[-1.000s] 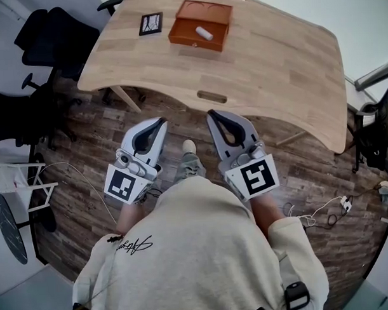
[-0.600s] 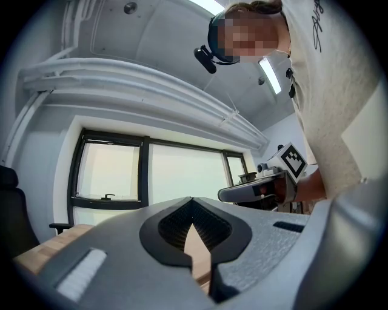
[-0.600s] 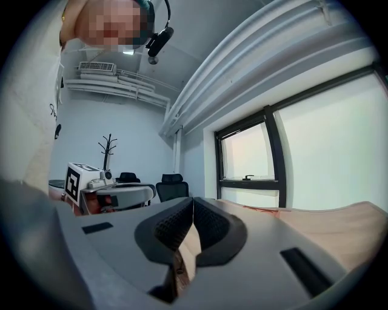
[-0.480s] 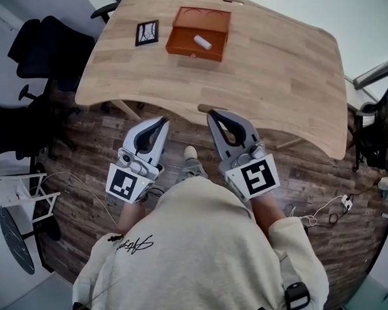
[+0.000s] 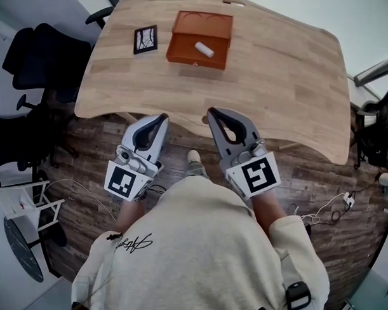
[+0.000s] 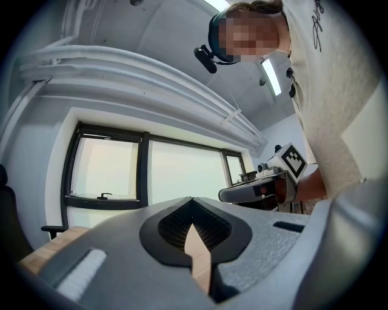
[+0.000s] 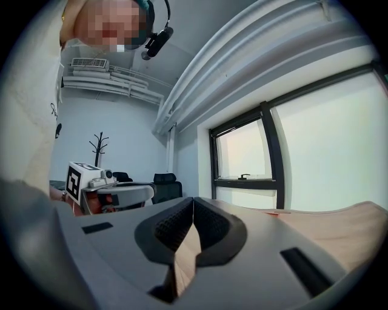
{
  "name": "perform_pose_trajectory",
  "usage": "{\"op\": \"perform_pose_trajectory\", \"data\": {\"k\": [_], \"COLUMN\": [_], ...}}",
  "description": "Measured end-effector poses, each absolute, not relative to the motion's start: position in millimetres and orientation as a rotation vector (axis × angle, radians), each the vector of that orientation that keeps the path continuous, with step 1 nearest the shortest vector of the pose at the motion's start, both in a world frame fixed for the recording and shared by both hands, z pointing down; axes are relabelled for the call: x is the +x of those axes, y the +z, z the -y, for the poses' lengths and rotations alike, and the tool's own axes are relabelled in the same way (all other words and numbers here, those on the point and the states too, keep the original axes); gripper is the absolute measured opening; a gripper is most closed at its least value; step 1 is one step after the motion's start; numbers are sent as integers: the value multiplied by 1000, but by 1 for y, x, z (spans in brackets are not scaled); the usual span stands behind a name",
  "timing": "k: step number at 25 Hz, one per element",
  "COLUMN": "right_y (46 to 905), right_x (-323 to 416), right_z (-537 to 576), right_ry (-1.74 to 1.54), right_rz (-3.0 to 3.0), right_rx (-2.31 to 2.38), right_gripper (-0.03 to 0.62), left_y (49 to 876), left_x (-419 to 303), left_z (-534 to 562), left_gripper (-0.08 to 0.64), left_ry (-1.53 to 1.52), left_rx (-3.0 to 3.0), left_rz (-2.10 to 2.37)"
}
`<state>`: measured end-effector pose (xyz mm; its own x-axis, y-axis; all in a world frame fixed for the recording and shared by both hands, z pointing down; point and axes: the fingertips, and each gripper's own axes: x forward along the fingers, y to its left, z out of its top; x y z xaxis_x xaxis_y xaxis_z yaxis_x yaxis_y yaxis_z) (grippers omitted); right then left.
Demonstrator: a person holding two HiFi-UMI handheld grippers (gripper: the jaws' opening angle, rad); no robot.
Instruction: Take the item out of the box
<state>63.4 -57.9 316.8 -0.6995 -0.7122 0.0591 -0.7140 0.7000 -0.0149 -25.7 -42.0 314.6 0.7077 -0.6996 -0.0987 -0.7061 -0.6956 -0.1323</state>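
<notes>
Cream sweatshirt (image 5: 197, 246) fills the near foreground. The person stands at the table's near edge with a gripper in each hand, both pointing away toward the table.

Left gripper (image 5: 162, 118): jaws closed together, pads meeting at the tip, nothing between them.
Right gripper (image 5: 211, 112): likewise, jaws pressed shut and empty.
The two run side by side and apart, with a shoe (image 5: 193, 157) showing on the floor between them. Seen from above, both tips line up with the table's near edge. Neither touches anything on it.

Floor (image 5: 86, 155): dark wood planks. A white cable (image 5: 320, 210) lies at the right and a white rack (image 5: 24, 201) stands at the left. Black chairs (image 5: 41, 51) stand off the table's left edge.

Table (image 5: 274, 85): pale wood with rounded corners.

Box (image 5: 194, 58): orange-brown, close to the far edge and left of the middle. It is open, with the lid (image 5: 203, 22) laid back toward the far edge.

Item (image 5: 204, 50): a short white cylinder lying on its side inside the box, in the right half of the tray, well apart from both grippers.

Card (image 5: 145, 40): black with a pale pattern, flat on the table just left of the box, not touching it.

Farthest back, in the gripper views: bright windows (image 6: 109, 175) and a coat stand (image 7: 99, 147) against the wall.
</notes>
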Motion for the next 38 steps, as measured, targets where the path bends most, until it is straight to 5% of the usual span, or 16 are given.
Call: {"op": "perform_pose_trajectory", "data": {"k": [38], "right_y": [332], "right_x": [33], "right_z": [156], "right_ry": [109], "right_rz": [2750], "right_rx": [1401], "right_gripper": [9], "left_y": [330], "left_x": [-59], "left_z": [154], "left_gripper": [3], "left_ry": [58], "left_rx": [-2842], "left_rz": [-967]}}
